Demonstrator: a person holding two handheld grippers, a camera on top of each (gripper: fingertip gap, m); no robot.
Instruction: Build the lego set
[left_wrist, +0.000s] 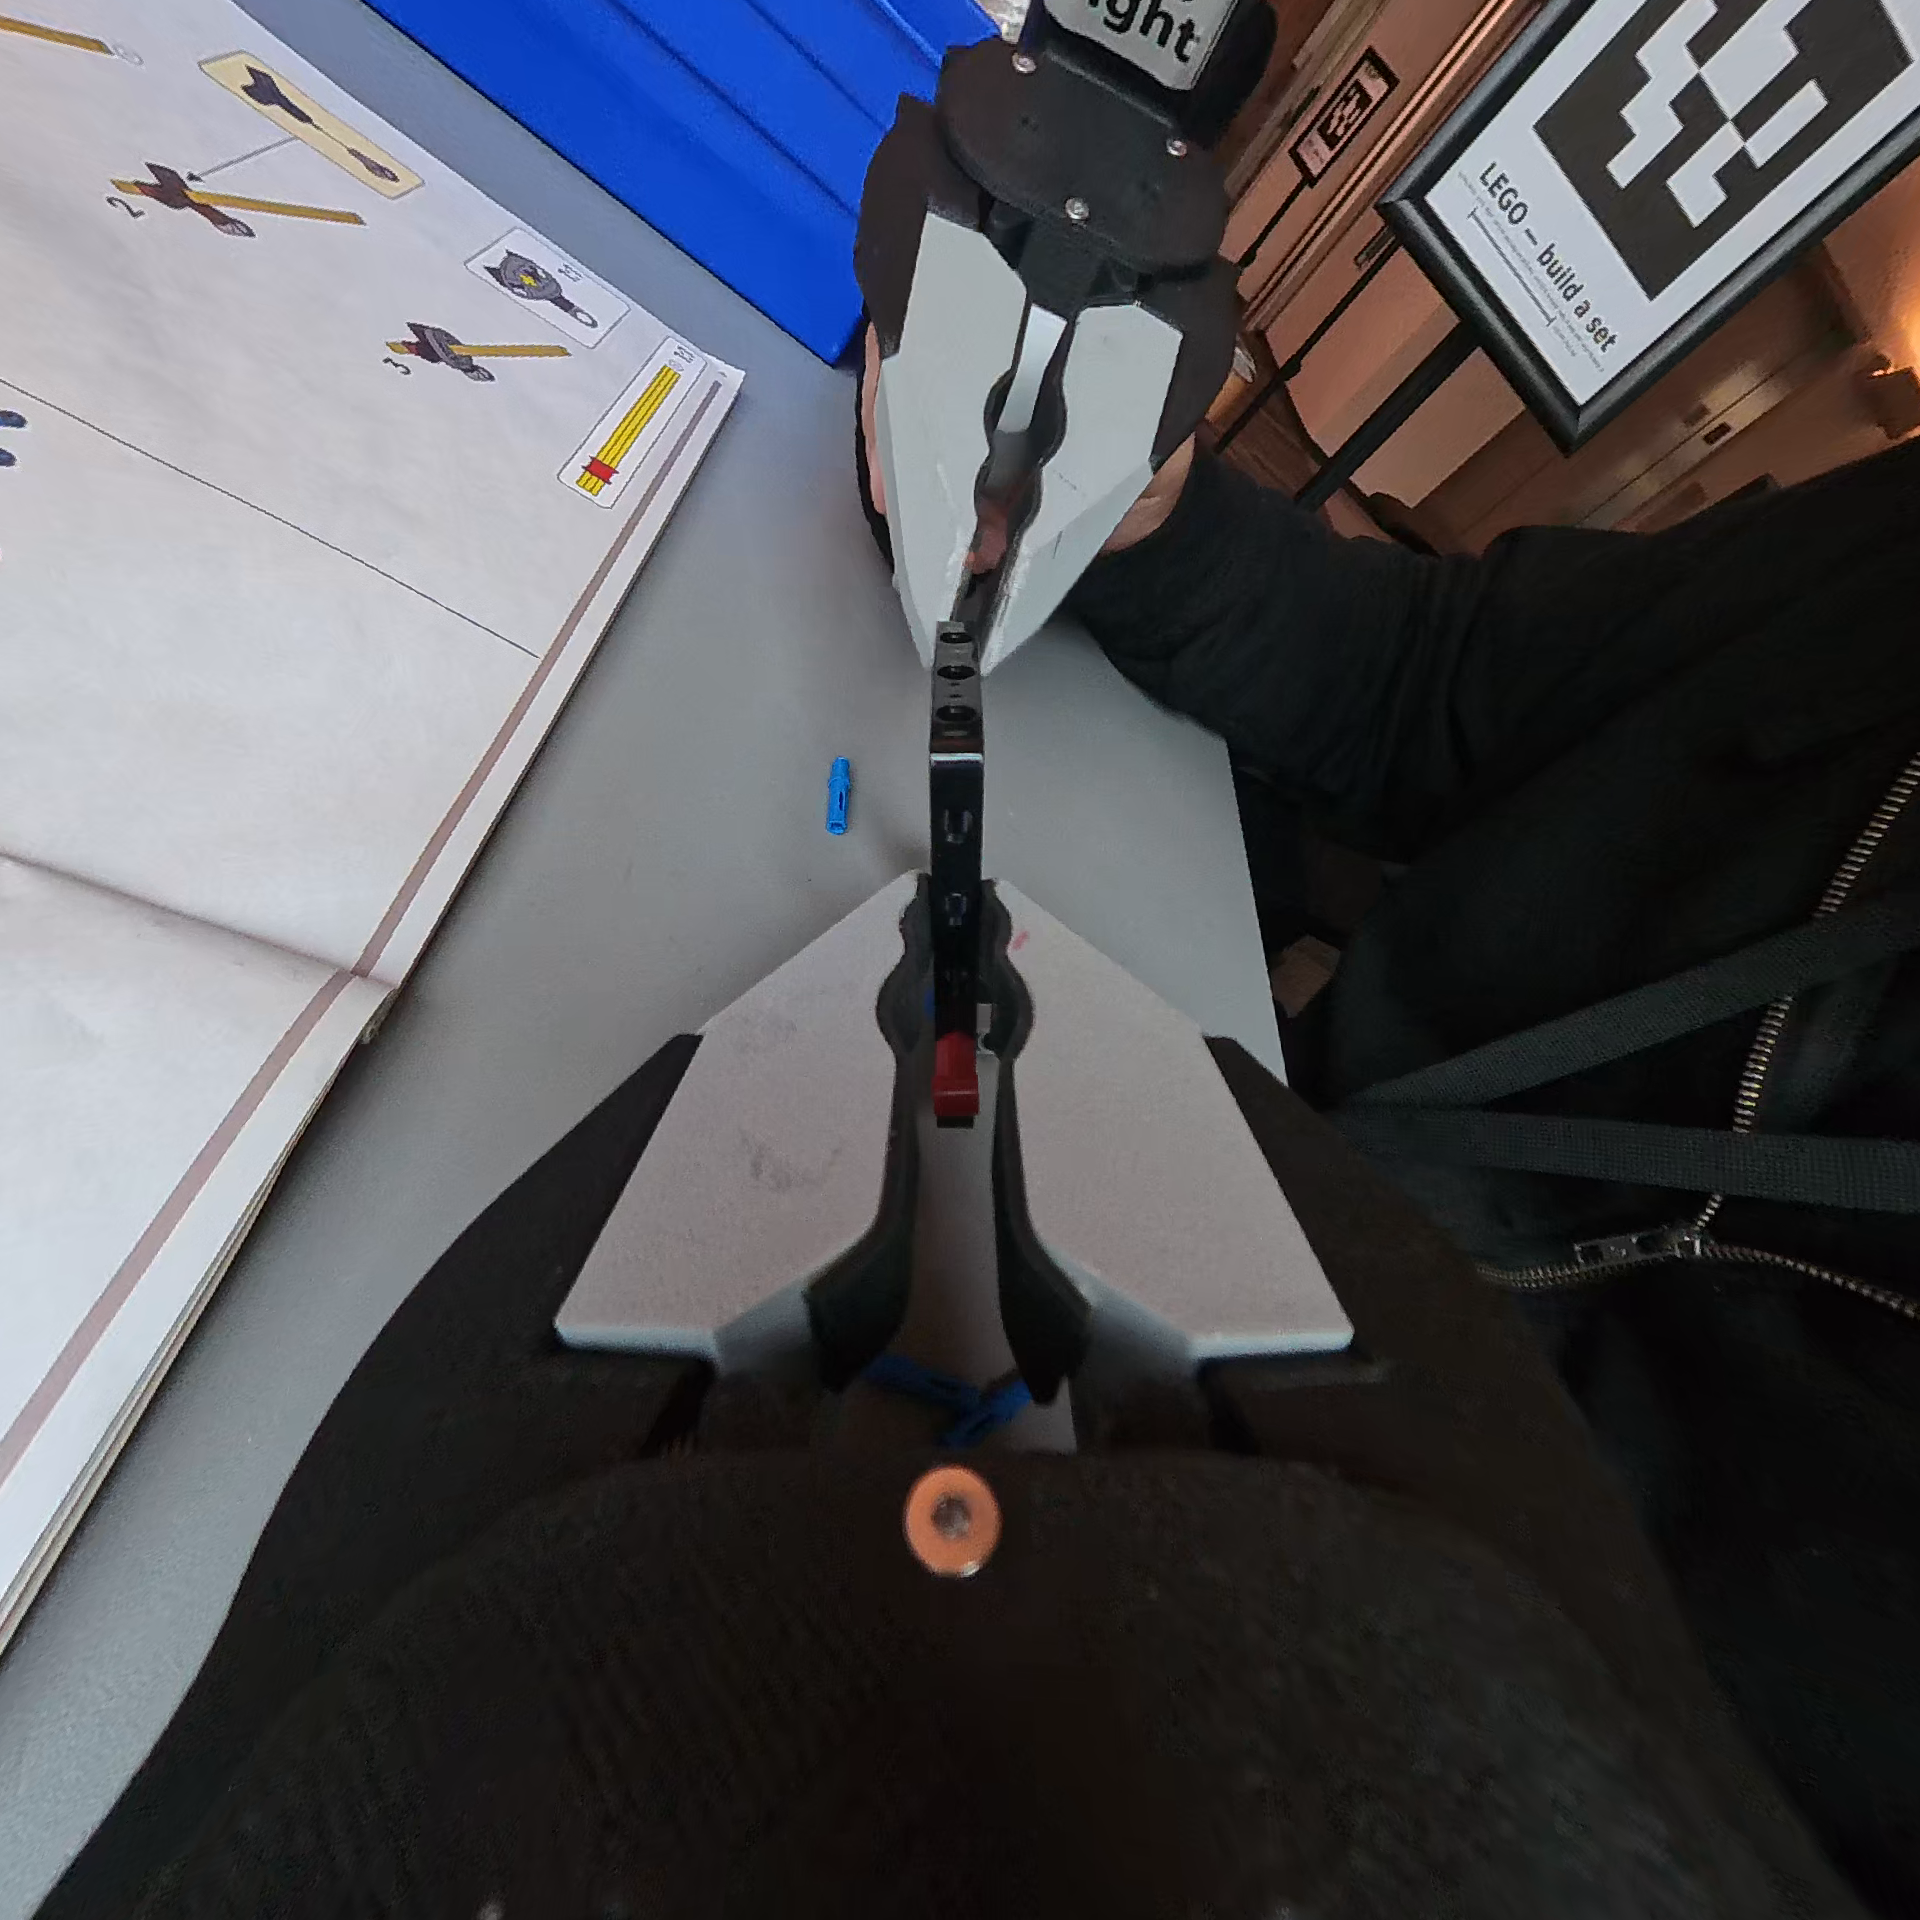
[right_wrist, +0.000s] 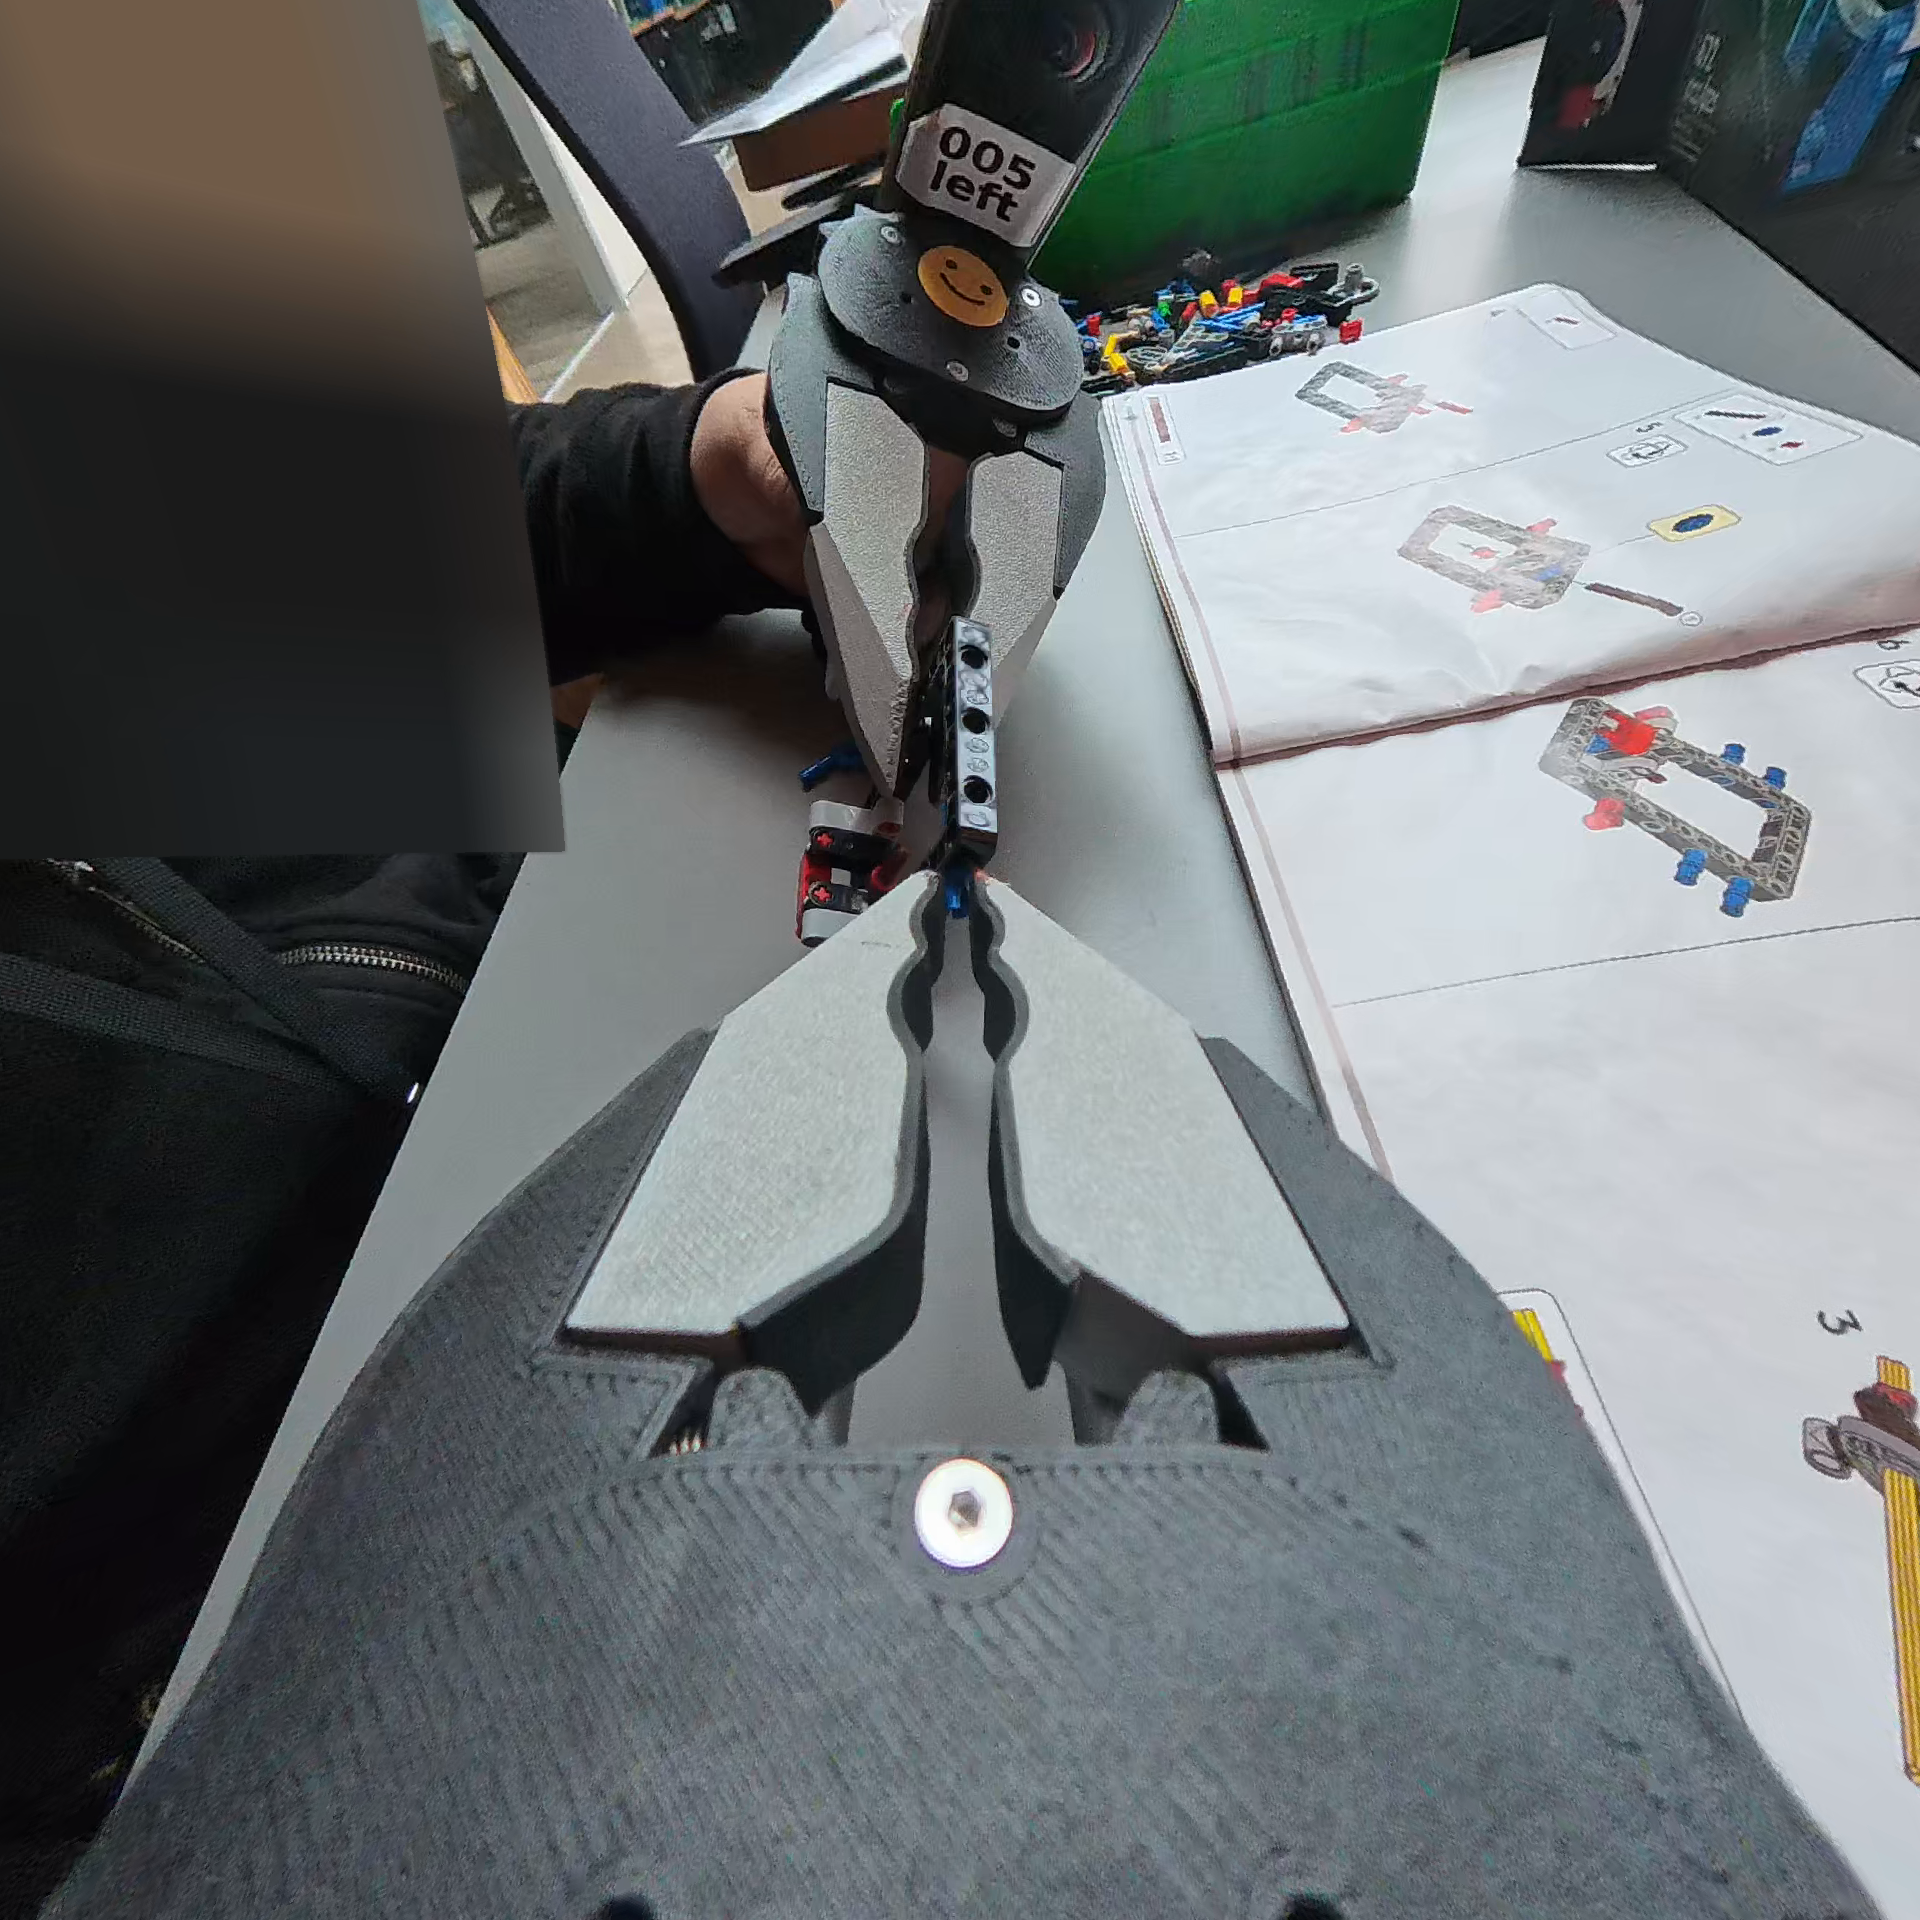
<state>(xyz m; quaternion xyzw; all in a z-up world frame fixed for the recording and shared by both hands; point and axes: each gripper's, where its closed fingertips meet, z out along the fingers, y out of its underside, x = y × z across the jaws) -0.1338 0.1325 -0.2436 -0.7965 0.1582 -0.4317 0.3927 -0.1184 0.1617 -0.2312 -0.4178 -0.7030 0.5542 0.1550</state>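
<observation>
Two grippers meet tip to tip above the grey counter (left_wrist: 644, 935) near its edge. The left gripper (left_wrist: 954, 894) fingers clamp a black holed beam (left_wrist: 956, 821); the right gripper (right_wrist: 951, 896) fingers pinch narrowly on a blue pin (right_wrist: 954, 896) at the beam's end. An open instruction booklet (right_wrist: 1558, 1039) lies alongside. Only the right wrist view shows the loose brick pile (right_wrist: 1226, 312) near a green box (right_wrist: 1247, 125); only the left shows a stray blue pin (left_wrist: 837, 795).
</observation>
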